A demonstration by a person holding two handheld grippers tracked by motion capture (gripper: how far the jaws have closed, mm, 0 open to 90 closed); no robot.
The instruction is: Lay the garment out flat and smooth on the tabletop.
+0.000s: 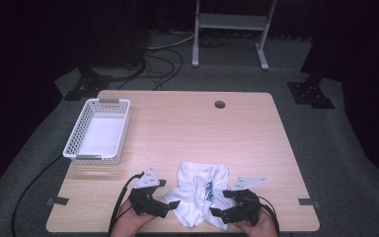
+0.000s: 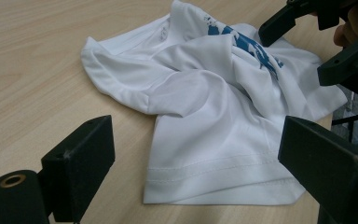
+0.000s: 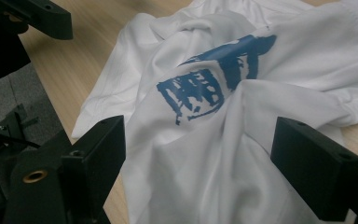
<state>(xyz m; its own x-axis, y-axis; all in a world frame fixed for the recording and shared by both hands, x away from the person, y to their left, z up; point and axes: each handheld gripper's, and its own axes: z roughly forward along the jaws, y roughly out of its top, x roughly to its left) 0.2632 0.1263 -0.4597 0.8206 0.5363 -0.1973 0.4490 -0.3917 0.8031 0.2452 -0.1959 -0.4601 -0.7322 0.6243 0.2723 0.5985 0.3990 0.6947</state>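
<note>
A pale wooden tabletop (image 1: 187, 128) stands on grey carpet in a dark room. A crumpled white shirt (image 1: 200, 192) lies at its near edge, between the left tongs (image 1: 170, 195) and right tongs (image 1: 222, 203), both released. A white basket (image 1: 97, 131) sits far left; the middle is bare.

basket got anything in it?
No, in the high view the white basket at the table's left shows a bare bottom, and the crumpled shirt lies apart on the table near the front edge.
</note>
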